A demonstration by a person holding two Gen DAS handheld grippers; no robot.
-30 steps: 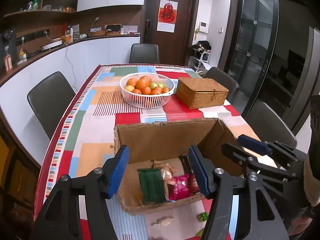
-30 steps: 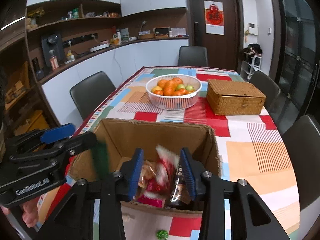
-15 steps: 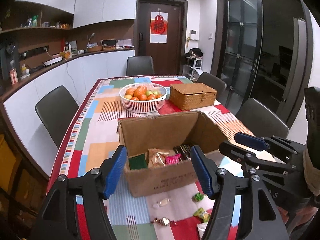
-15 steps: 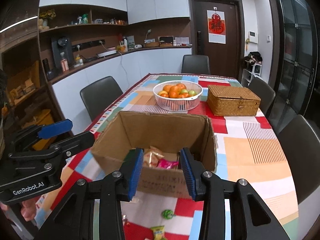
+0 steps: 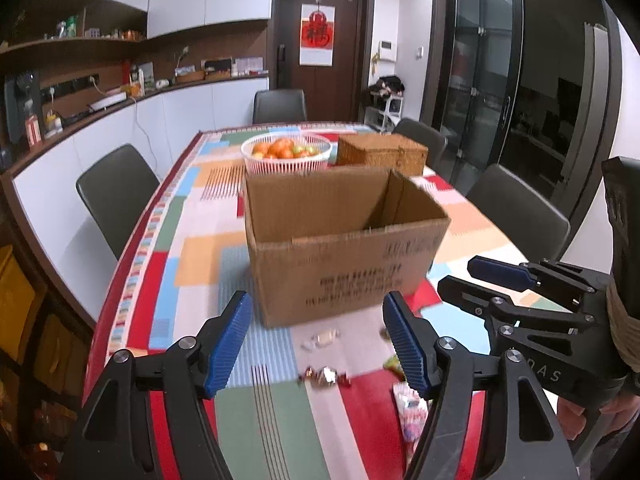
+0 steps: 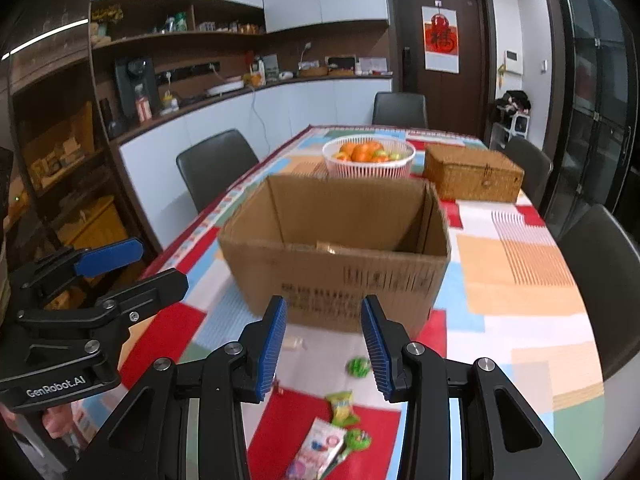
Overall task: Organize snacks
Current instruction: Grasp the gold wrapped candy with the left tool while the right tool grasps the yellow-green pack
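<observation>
The near wall of the cardboard box (image 5: 344, 264) hides almost everything inside it; in the right wrist view only a sliver of a brown packet (image 6: 326, 246) shows above the rim. The printing on the box front is smeared by blur and cannot be read. The pink snack packet (image 6: 316, 454) is cut off by the bottom edge. A green candy (image 5: 394, 362) is half hidden behind the left claw (image 5: 318, 344). The small things on the wall shelf (image 6: 176, 34) are too small to tell.

"GenRobot.AI" on left gripper (image 6: 132, 268) body; cardboard box (image 6: 340, 248) print blurred, unreadable; red door poster (image 6: 441, 38) character illegible.
</observation>
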